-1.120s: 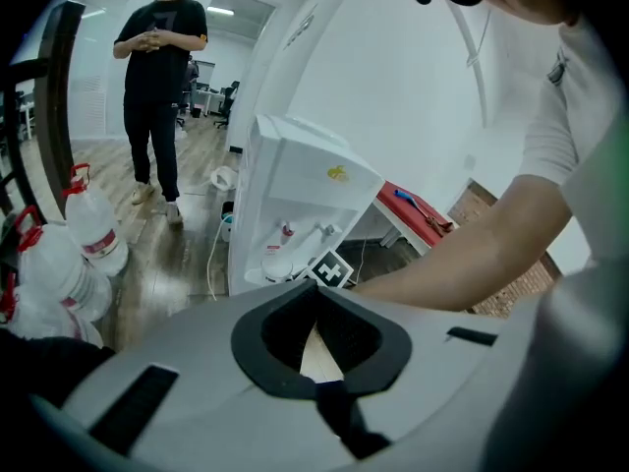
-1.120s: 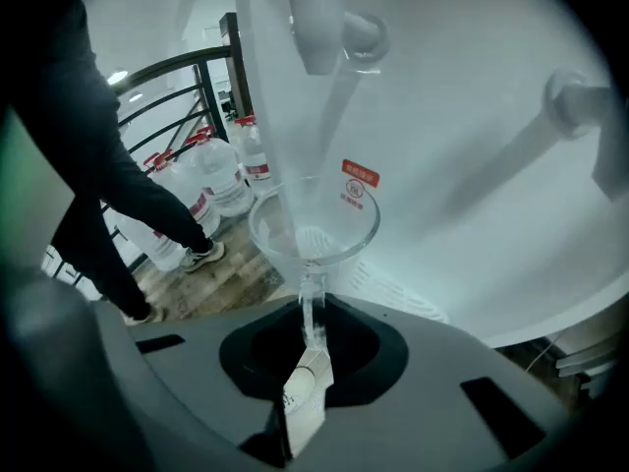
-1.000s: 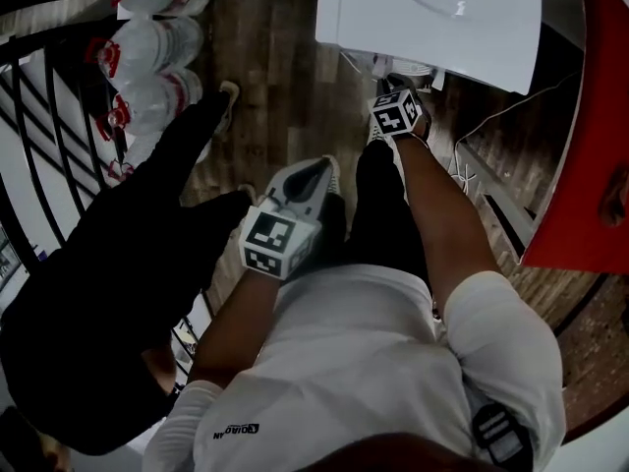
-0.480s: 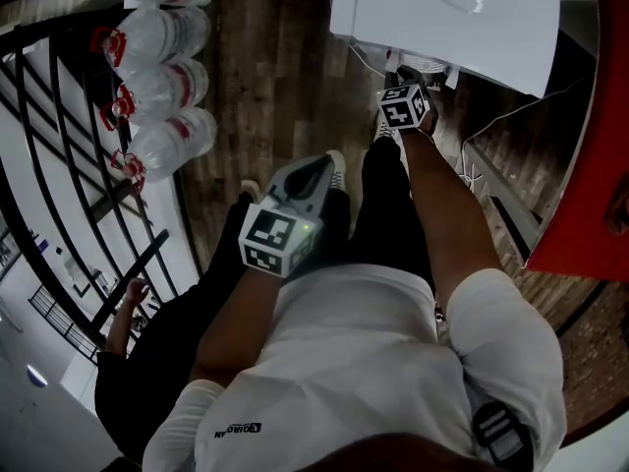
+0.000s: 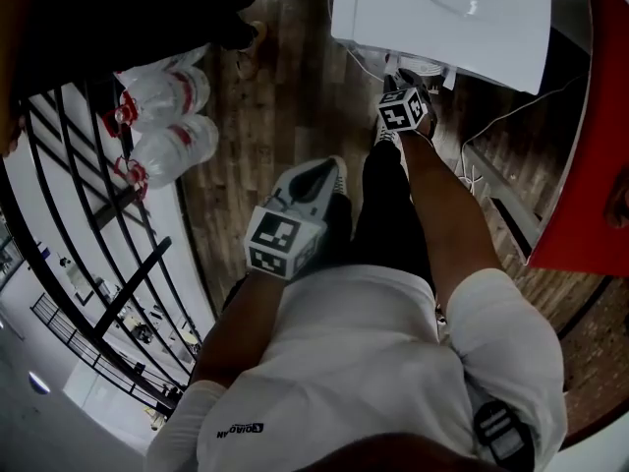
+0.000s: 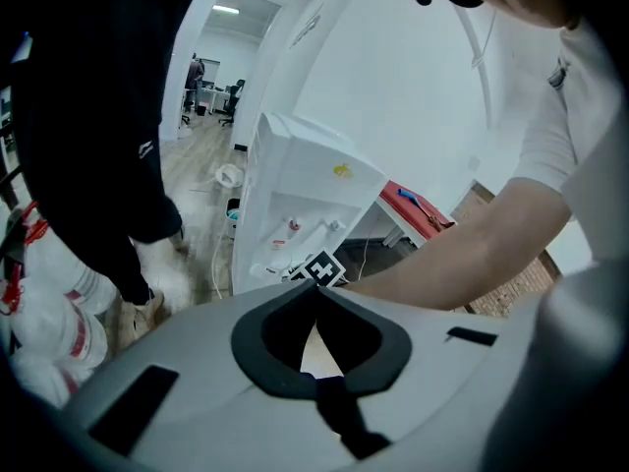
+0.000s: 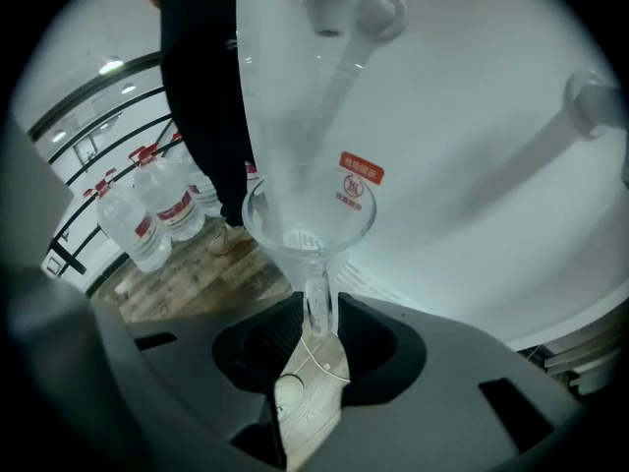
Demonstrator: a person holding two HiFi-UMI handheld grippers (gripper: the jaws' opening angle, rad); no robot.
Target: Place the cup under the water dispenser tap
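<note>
A clear stemmed glass cup (image 7: 310,222) stands upright in my right gripper (image 7: 316,334), which is shut on its stem. The cup's bowl sits just below a dispenser tap (image 7: 334,3), against the white front of the water dispenser (image 7: 472,165). A second tap (image 7: 593,101) sticks out to the right. In the head view my right gripper (image 5: 399,85) reaches under the white dispenser (image 5: 442,13); the cup is hidden there. My left gripper (image 5: 316,178) hangs back near the person's legs, jaws together and holding nothing (image 6: 316,295). It looks toward the dispenser (image 6: 295,205).
Several large water bottles (image 5: 167,121) lie on the wooden floor by a black railing (image 5: 88,224). A second person in dark clothes (image 6: 88,116) stands left of the dispenser. Cables (image 5: 482,155) trail on the floor beside a red table (image 5: 590,165).
The person in dark clothes has moved from the left side of the head view up to its top edge. Both grippers have stayed almost still.
</note>
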